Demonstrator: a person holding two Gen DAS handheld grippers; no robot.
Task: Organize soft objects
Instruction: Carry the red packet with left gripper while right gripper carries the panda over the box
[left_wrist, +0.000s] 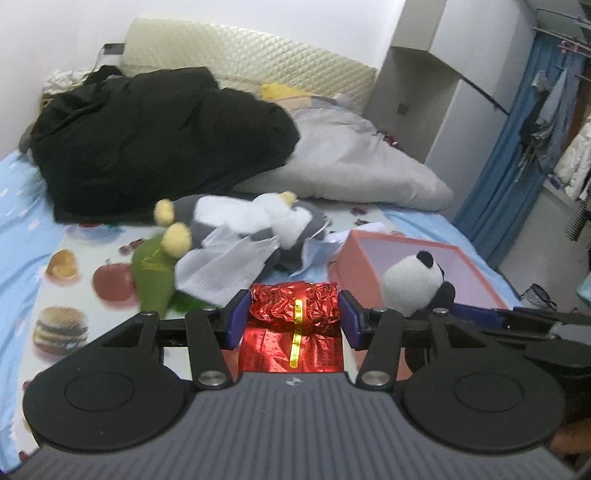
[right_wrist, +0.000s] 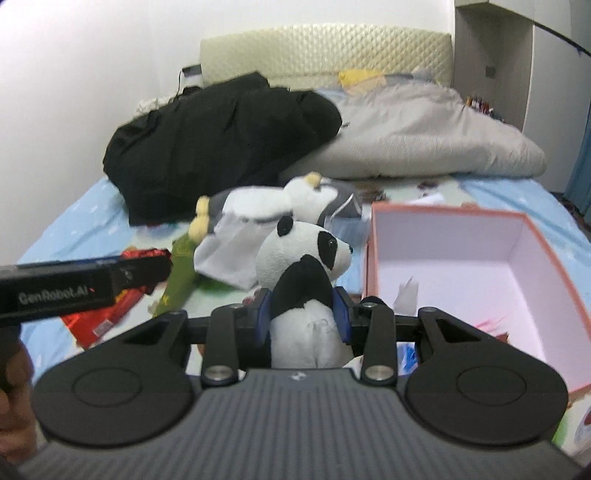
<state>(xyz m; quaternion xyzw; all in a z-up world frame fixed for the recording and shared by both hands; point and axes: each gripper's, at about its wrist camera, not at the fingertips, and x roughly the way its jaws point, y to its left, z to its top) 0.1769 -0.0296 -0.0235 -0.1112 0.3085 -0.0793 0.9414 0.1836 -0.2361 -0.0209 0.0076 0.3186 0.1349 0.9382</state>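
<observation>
Just left of the pink box (right_wrist: 476, 258), the panda (right_wrist: 310, 280) sits clamped in the right gripper (right_wrist: 304, 314), while farther left the left gripper (left_wrist: 293, 319) pinches a red foil pack (left_wrist: 294, 306) above the bed (left_wrist: 22, 206).

soft indoor light, motion blur, fisheye warping

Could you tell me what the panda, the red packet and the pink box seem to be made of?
Panda: plush fabric, matte and fuzzy. Red packet: likely metallic foil or film, shiny and crinkled. Pink box: probably cardboard, with stiff flat walls and a matte finish.
</observation>
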